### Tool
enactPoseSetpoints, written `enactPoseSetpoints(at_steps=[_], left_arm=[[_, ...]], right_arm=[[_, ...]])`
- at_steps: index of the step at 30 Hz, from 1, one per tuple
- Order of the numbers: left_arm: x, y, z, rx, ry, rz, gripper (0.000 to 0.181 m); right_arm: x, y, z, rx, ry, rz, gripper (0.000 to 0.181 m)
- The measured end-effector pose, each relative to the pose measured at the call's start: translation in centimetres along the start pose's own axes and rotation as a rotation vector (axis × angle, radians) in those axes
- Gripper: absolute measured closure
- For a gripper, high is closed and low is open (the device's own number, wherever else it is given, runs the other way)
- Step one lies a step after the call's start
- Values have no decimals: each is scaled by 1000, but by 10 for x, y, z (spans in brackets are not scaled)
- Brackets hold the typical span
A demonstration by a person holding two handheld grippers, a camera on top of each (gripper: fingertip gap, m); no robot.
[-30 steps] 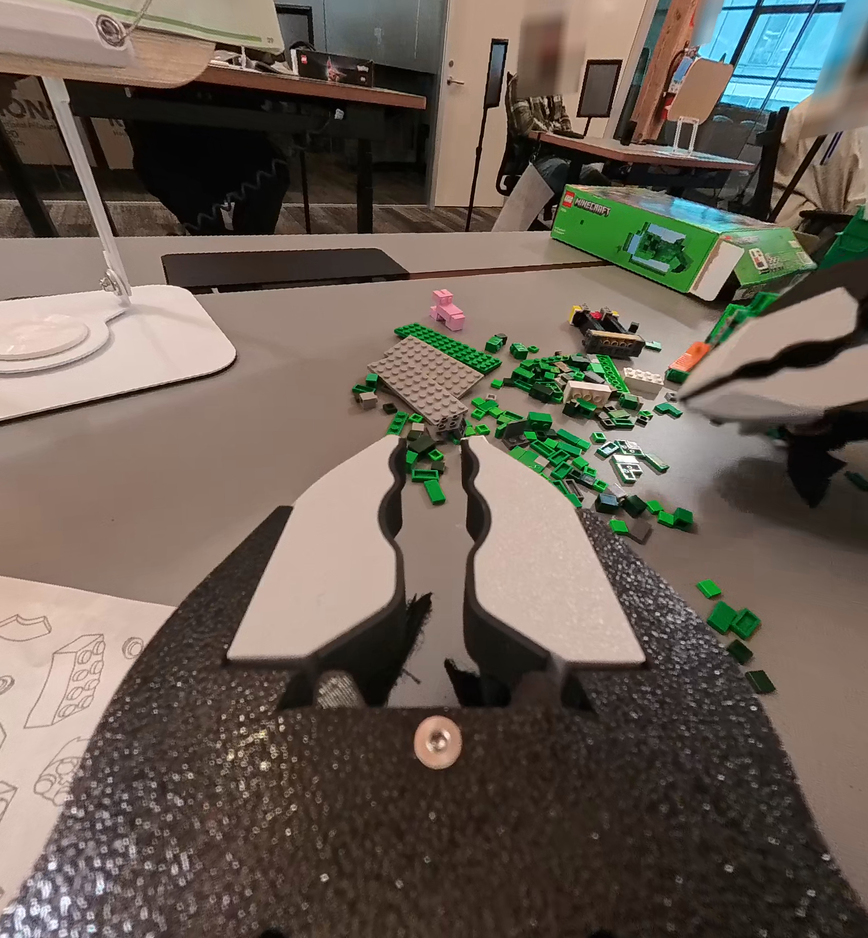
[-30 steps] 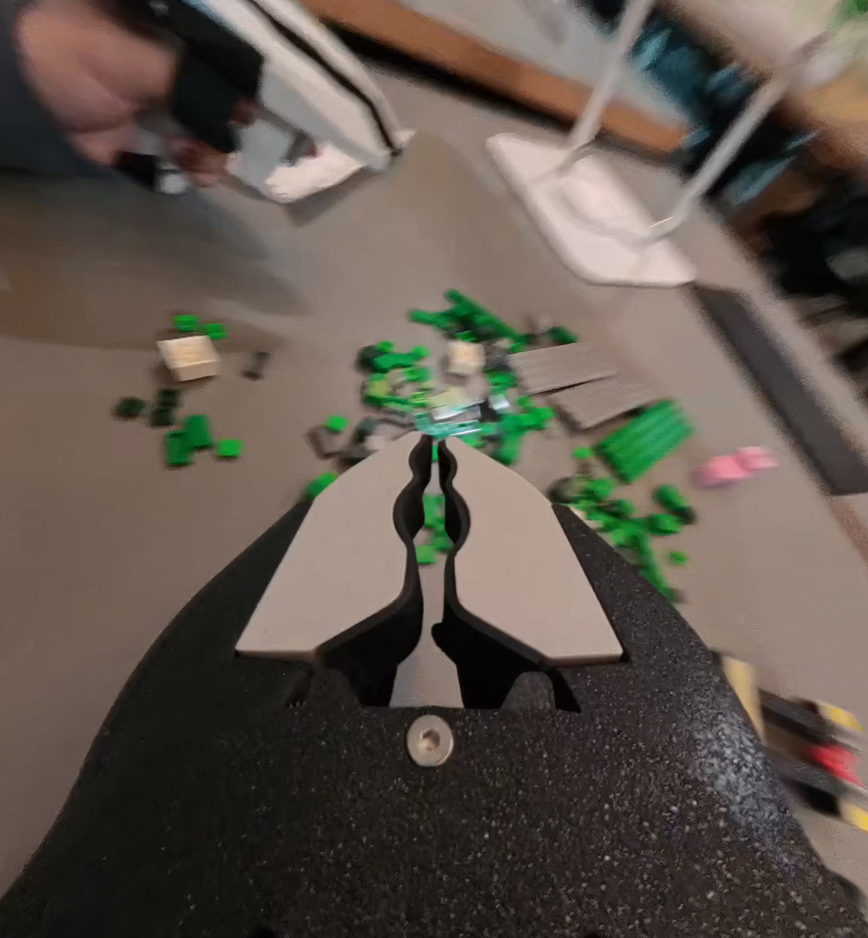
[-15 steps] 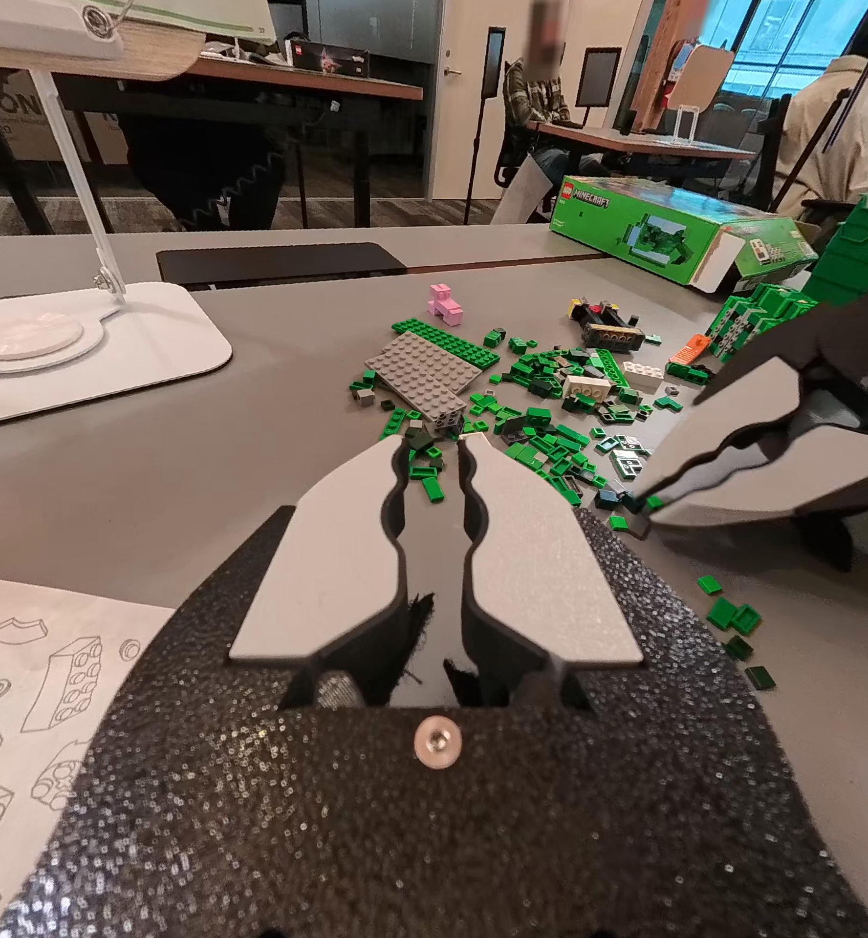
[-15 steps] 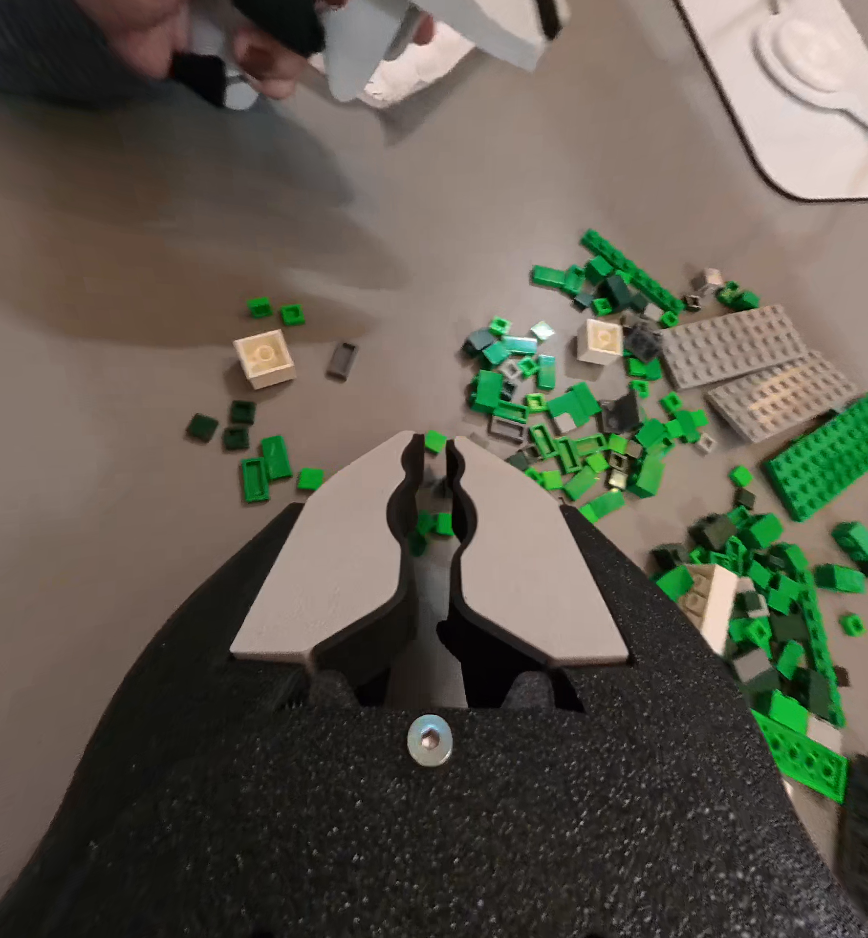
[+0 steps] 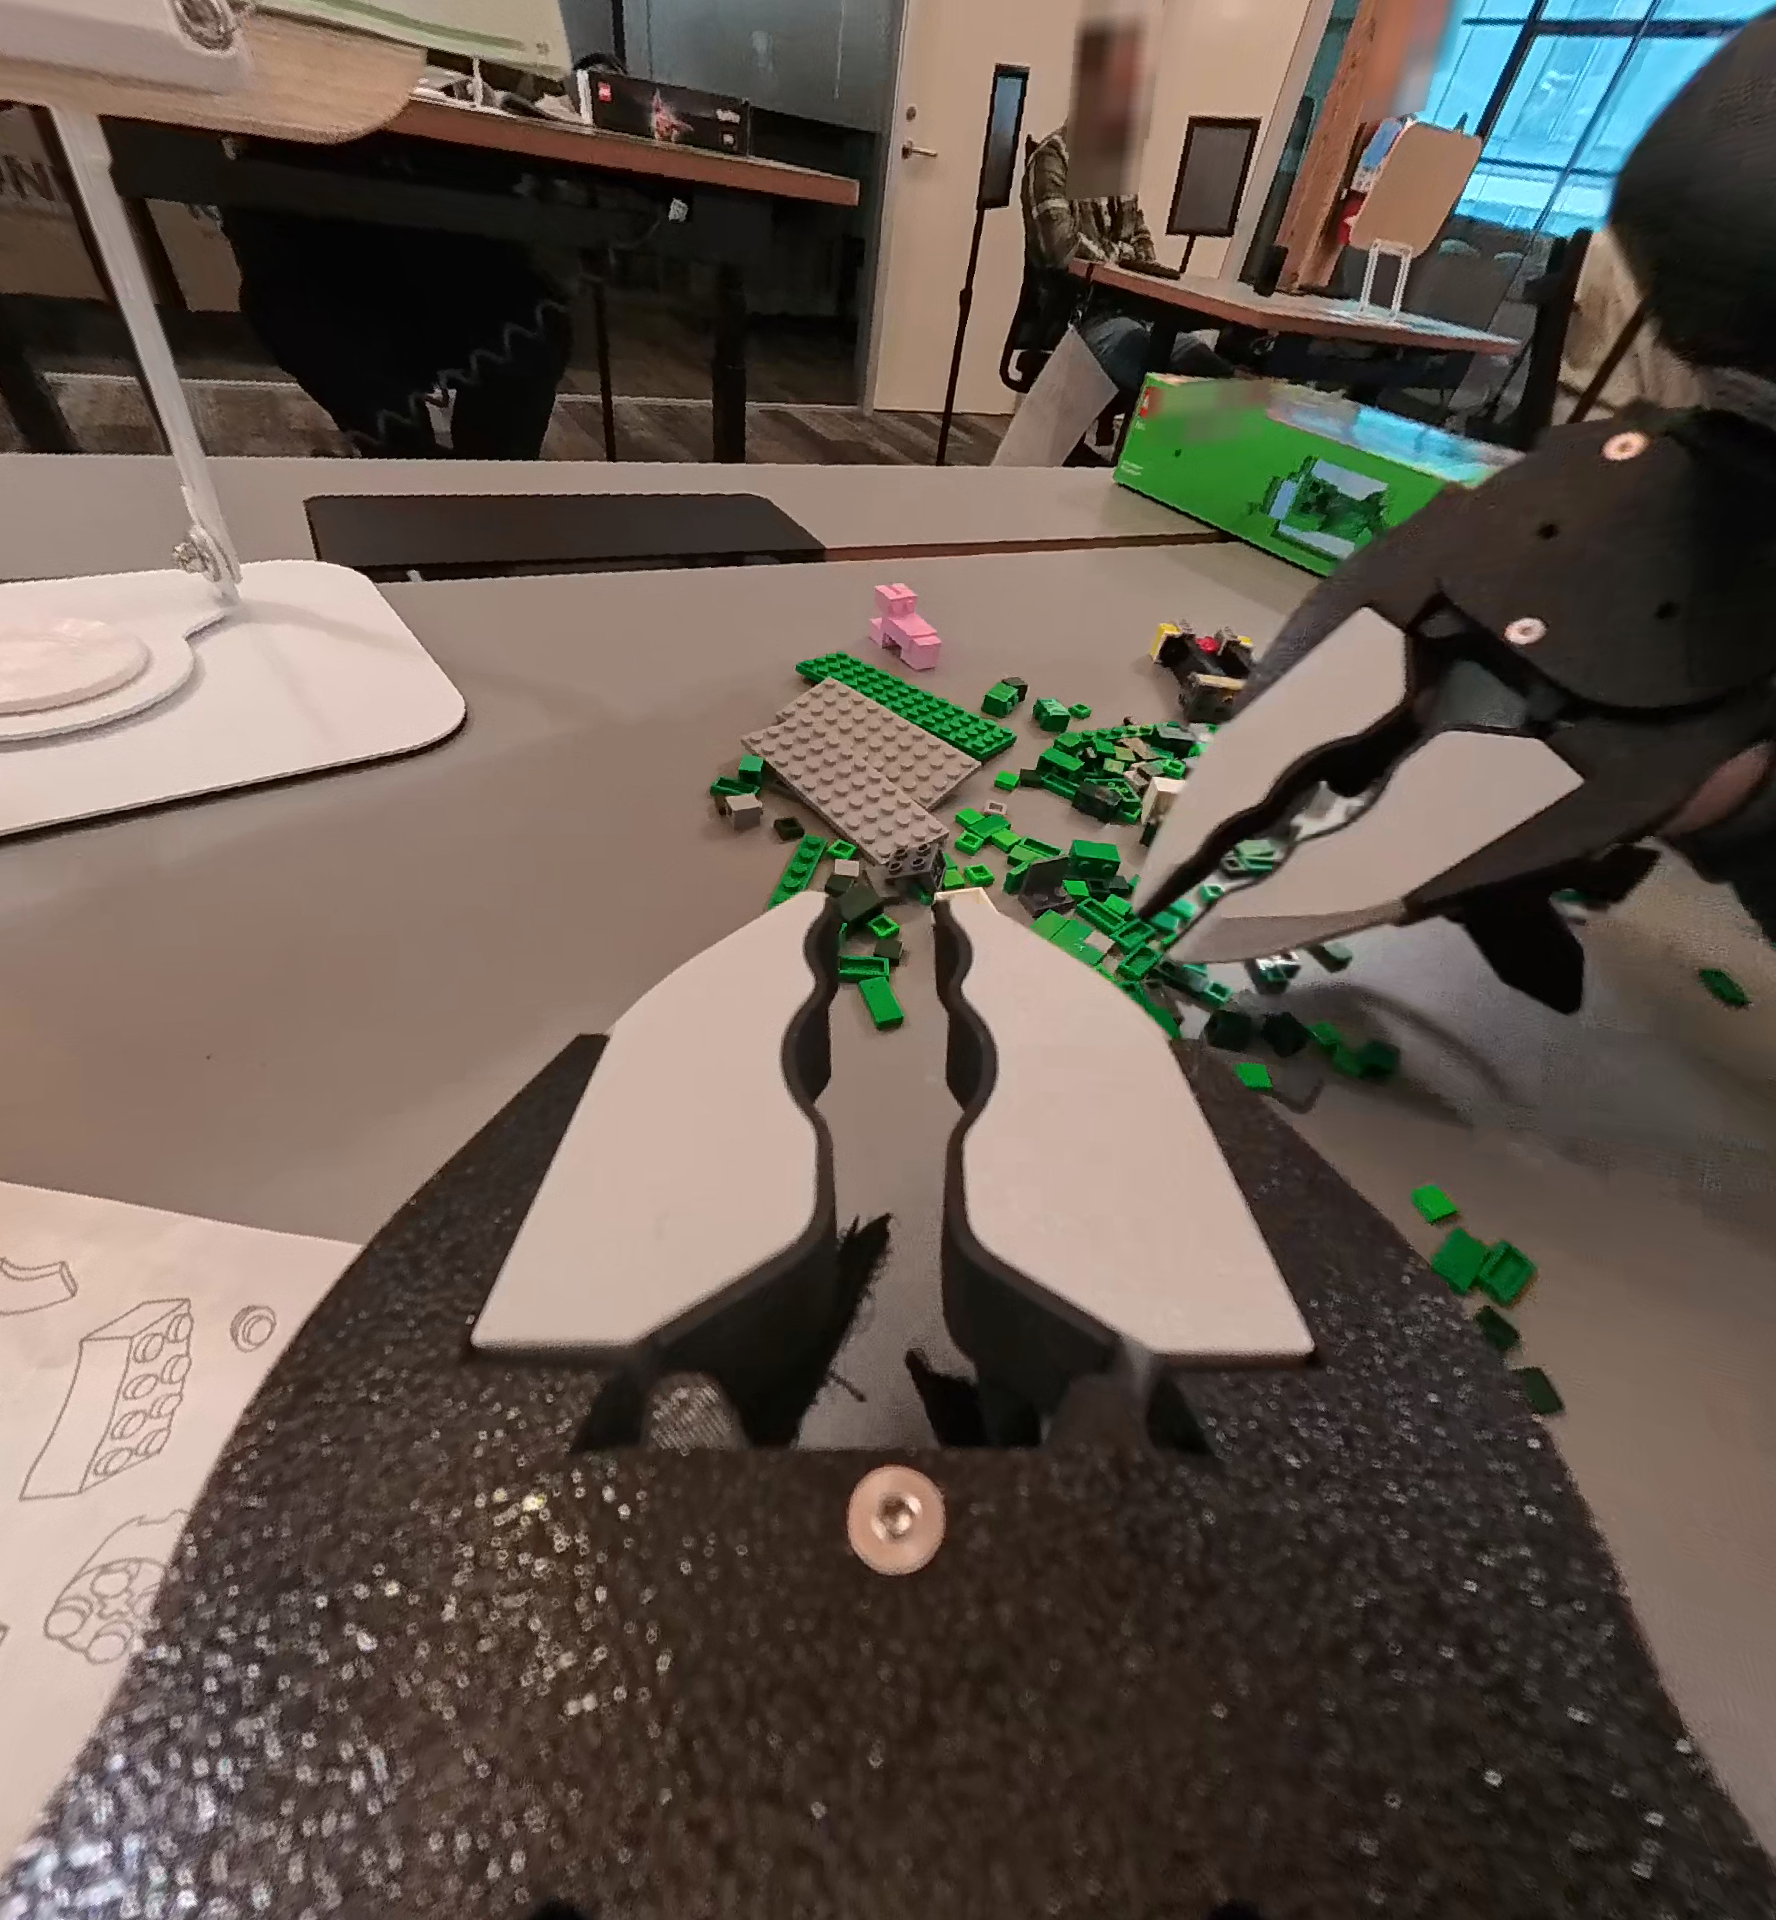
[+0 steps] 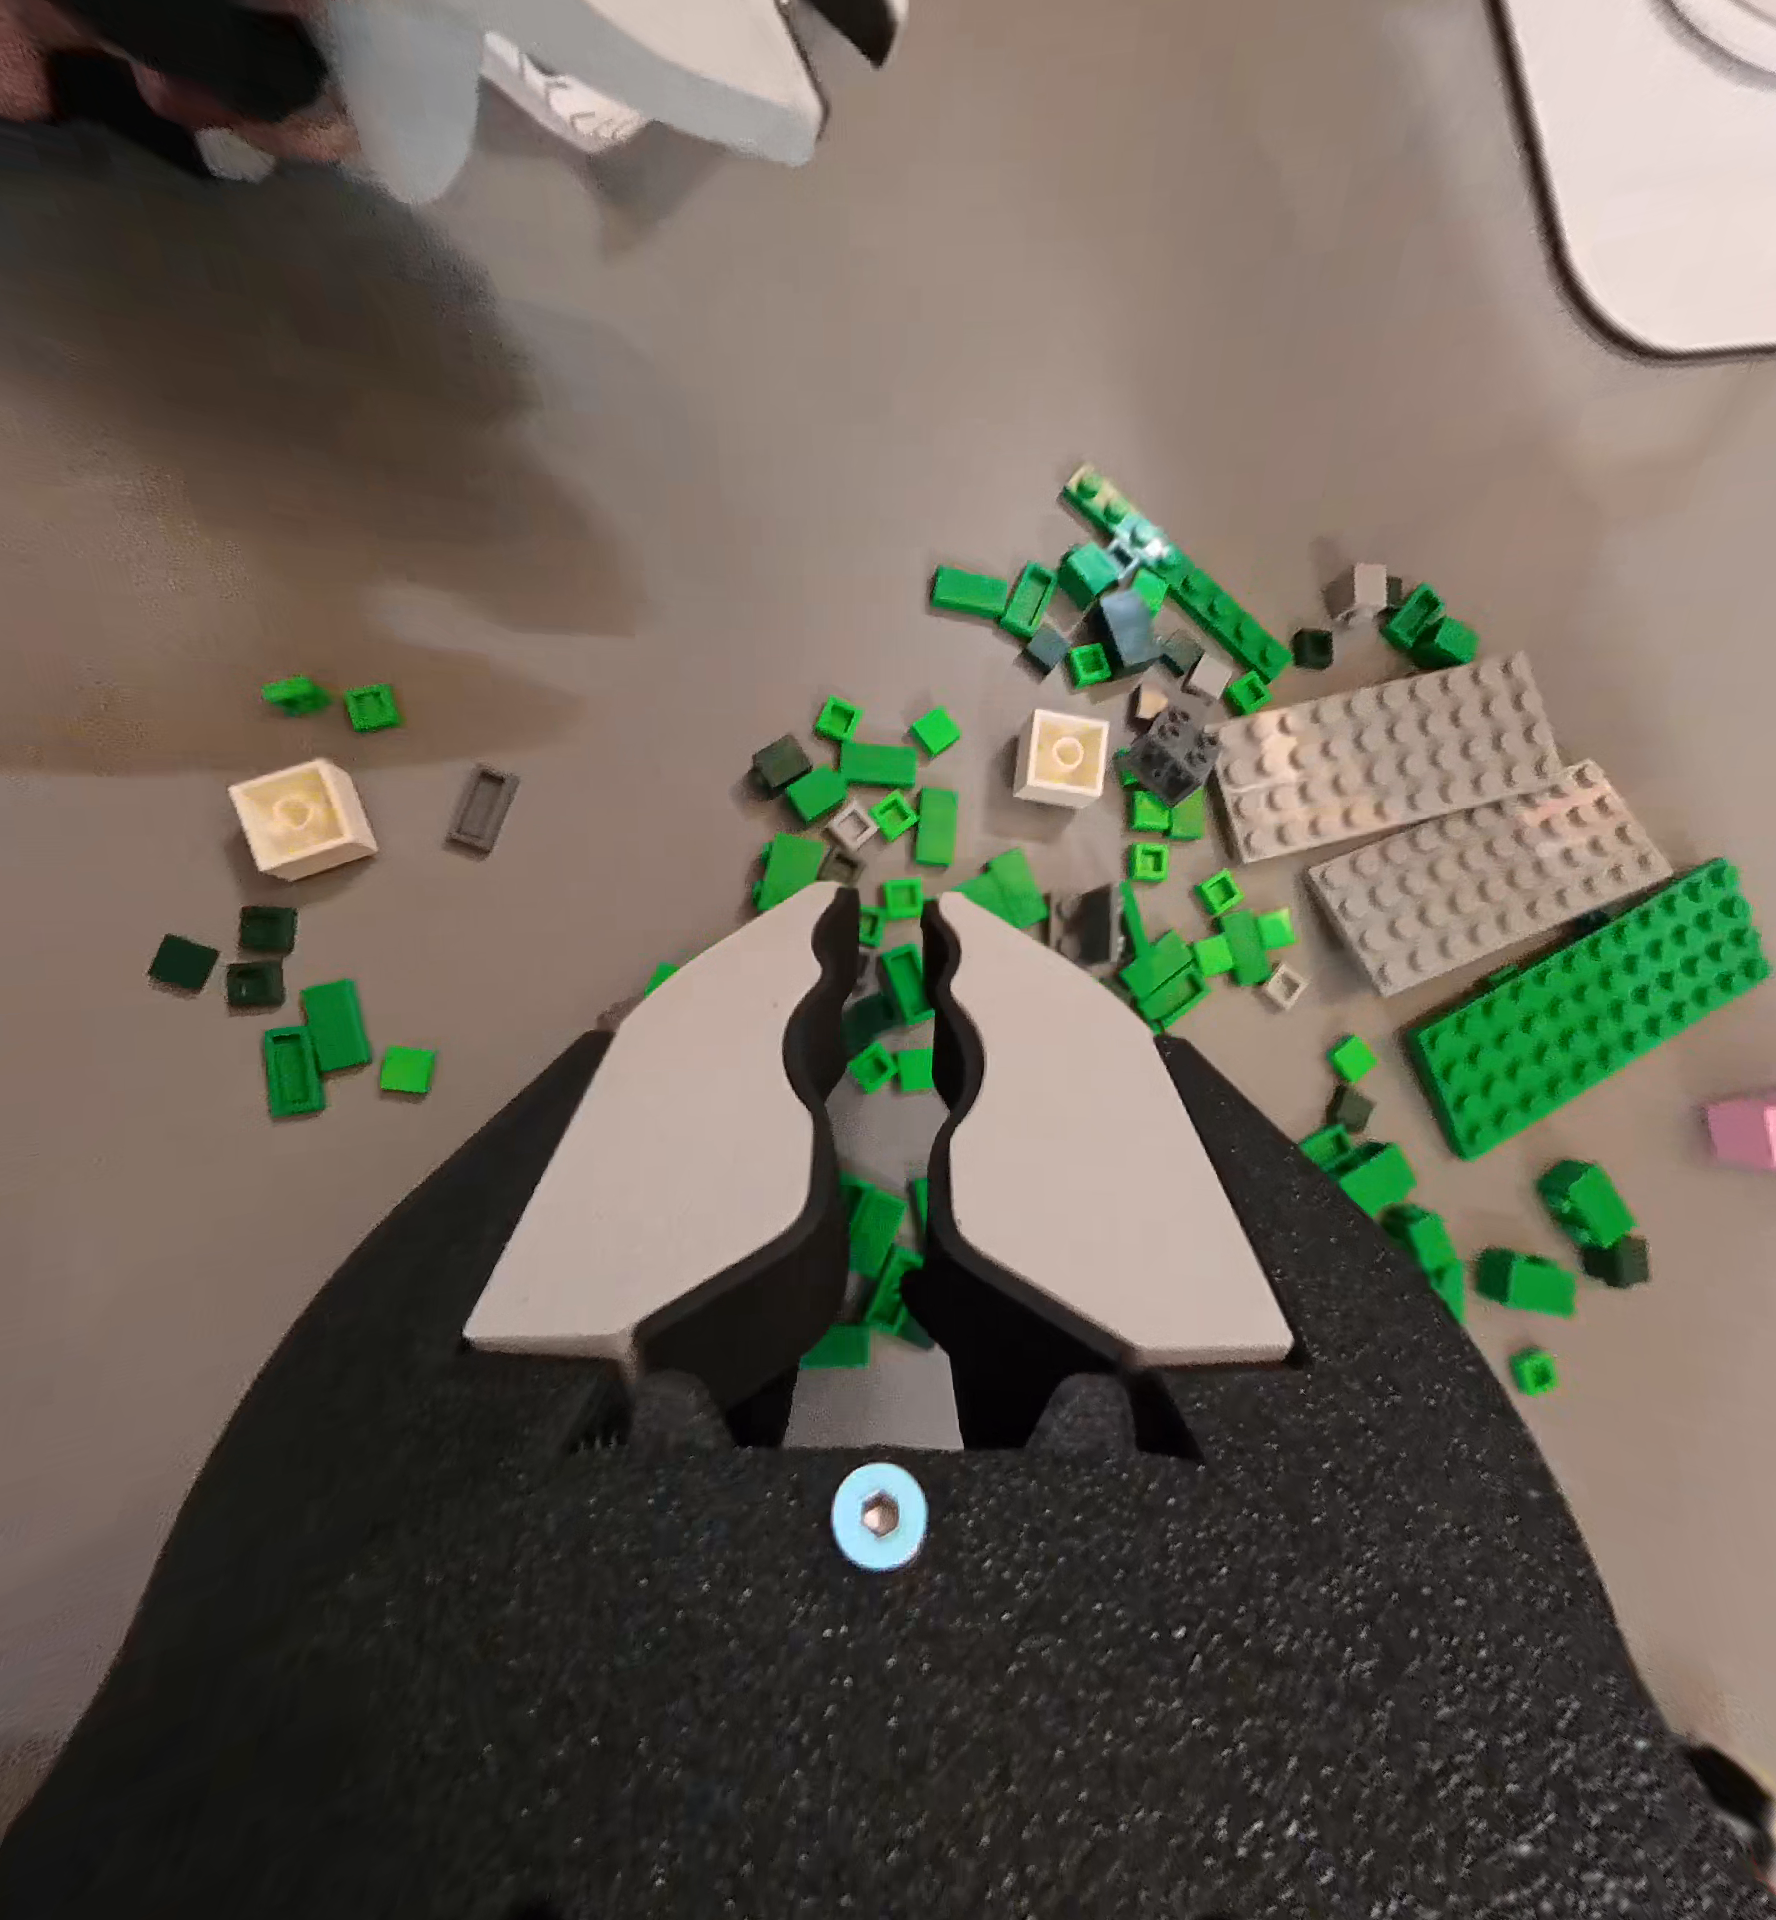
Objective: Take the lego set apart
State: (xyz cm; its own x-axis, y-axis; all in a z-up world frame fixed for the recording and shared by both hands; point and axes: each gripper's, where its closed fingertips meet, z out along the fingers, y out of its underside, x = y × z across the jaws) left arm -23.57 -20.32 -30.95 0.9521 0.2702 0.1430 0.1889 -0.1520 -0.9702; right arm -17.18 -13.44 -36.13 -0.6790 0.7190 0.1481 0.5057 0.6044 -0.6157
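Green plastic lego tiles (image 6: 879,764) lie scattered on the grey table (image 6: 655,520), just beside two grey studded plates (image 6: 1383,764). Right gripper (image 6: 889,909), fingers slightly parted and empty, dips into the pile; left gripper (image 5: 879,909) hovers released nearby. Disassembly looks nearly done; next comes finding any pieces still joined.

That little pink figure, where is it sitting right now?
In the left wrist view the pink figure stands on the grey table at the pile's far edge, just beyond the long green plate.
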Motion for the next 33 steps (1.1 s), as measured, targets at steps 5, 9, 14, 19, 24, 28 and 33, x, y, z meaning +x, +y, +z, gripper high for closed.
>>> enactPoseSetpoints(at_steps=[5, 9, 14, 19, 24, 28, 33], left_arm=[[-2, -1, -1, 7, 24, -62, 164], [-3, -1, -1, 10, 33, -85, 164], [-2, -1, -1, 7, 30, -75, 165], [-2, 0, -1, 6, 31, -74, 165], [-2, 0, -1, 5, 37, -84, 165], [-2, 0, -1, 4, 38, -86, 165], [-2, 0, -1, 4, 39, -87, 165]], right_arm=[[7, -1, 10, -119, -67, 2, 173], [7, 5, 21, -189, -54, -55, 175], [-3, 4, 22, -188, -110, -65, 174], [-7, 5, 21, -161, -150, -58, 172], [-7, 2, 23, -143, -149, -60, 170], [-9, 2, 22, -154, -157, -65, 168], [-11, 5, 24, -191, -149, -75, 171]])
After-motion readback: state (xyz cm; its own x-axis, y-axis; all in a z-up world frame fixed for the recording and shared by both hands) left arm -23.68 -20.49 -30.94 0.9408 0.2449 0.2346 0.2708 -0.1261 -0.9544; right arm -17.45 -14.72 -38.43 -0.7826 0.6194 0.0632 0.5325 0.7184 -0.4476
